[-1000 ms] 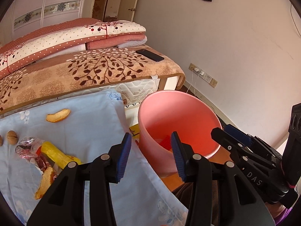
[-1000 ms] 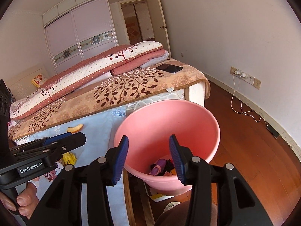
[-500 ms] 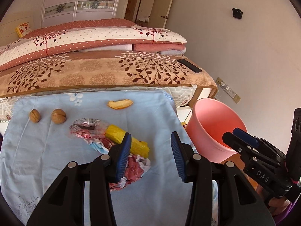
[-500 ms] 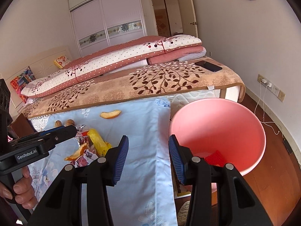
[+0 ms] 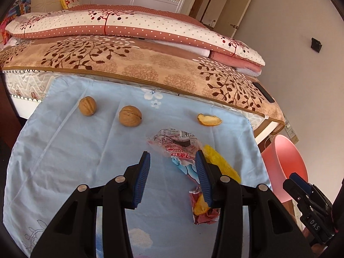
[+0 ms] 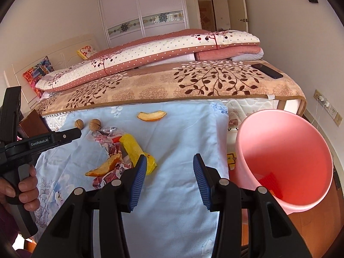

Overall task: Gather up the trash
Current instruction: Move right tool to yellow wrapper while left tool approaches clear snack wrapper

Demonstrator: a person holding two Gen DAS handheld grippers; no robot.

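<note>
The left gripper (image 5: 172,178) hangs over the blue cloth (image 5: 75,150) with its jaws spread and empty, the printed plastic wrapper (image 5: 178,144) just beyond its tips. The right gripper (image 6: 169,178) is likewise spread wide, holding nothing, above the cloth's near right part beside the pink bucket (image 6: 286,161).

Only the right view looks down into the bucket, where something red (image 6: 271,179) lies at the bottom; the left view catches just its rim at the far right. The right view also shows the hand (image 6: 23,189) gripping the left tool's handle.

On the cloth I count two walnuts (image 5: 87,105) (image 5: 130,115) to the far left, one orange peel (image 5: 209,119) alone at the far edge, another peel piece (image 6: 104,166) in the heap, one yellow bag (image 6: 137,151), and crumpled wrappers. One phone (image 6: 267,70) sits on the bed's blanket (image 6: 150,88).
</note>
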